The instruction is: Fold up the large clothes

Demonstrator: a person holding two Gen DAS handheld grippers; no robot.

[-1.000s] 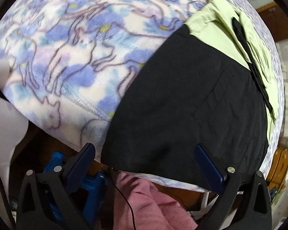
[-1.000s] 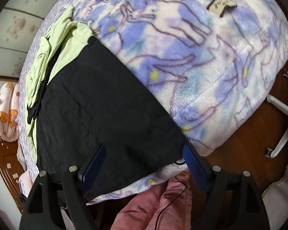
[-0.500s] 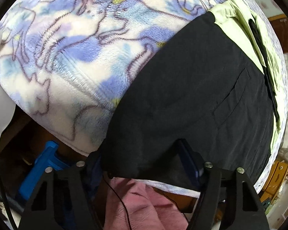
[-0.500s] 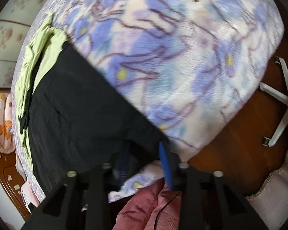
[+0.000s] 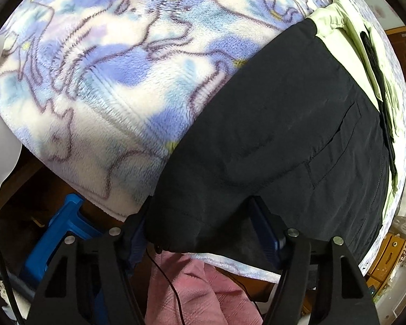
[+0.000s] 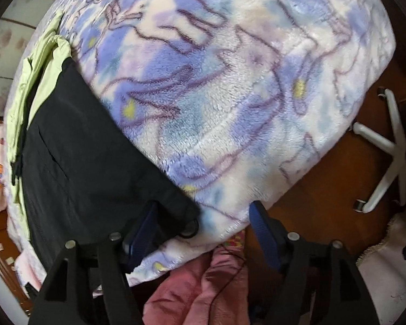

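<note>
While the black-and-green jacket is lying flat on the flowered fleece blanket, hem at the near edge, the left gripper is bunching one hem corner between its half-closed blue pads. The right gripper is opening, its jaws straddling the other corner without pressing. No fold is showing yet; everything's still ahead.

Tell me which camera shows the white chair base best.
The right wrist view. The white chair base stands in plain sight on the dark wooden floor at the right, beside the flowered blanket, with its spokes and casters showing. The left wrist view does not show it at all.
</note>
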